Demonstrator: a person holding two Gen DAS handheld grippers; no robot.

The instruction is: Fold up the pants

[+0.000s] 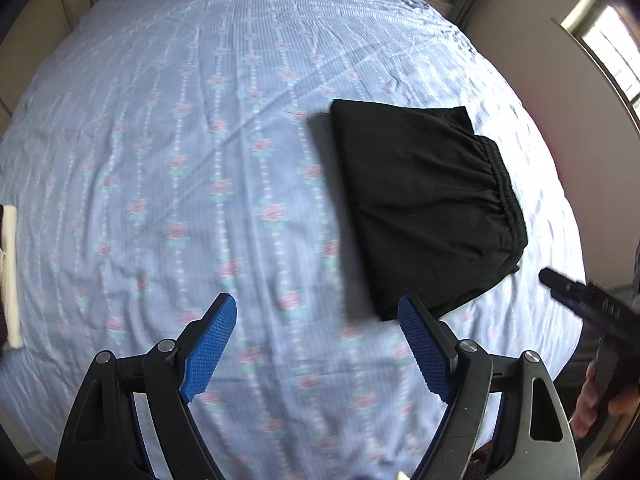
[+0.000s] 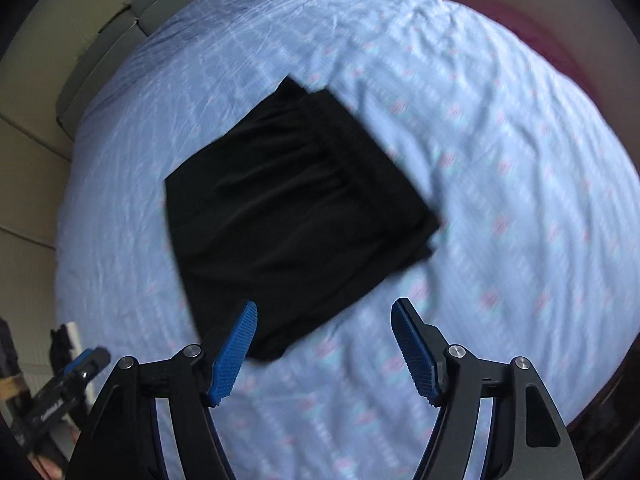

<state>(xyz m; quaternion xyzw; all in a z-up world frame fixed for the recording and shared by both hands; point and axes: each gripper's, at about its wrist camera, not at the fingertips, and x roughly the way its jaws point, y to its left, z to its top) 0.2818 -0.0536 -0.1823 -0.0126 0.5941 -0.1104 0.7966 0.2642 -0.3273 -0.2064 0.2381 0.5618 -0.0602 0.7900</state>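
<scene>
The black pants lie folded into a compact rectangle on the bed, elastic waistband on top toward the right. They also show in the right wrist view. My left gripper is open and empty, held above the sheet just left of and nearer than the pants. My right gripper is open and empty, hovering over the near edge of the folded pants. The right gripper's tip shows in the left wrist view at the right edge.
A light blue sheet with rows of pink flowers covers the bed. A window is at the upper right. A white object lies at the bed's left edge. The left gripper appears in the right wrist view at lower left.
</scene>
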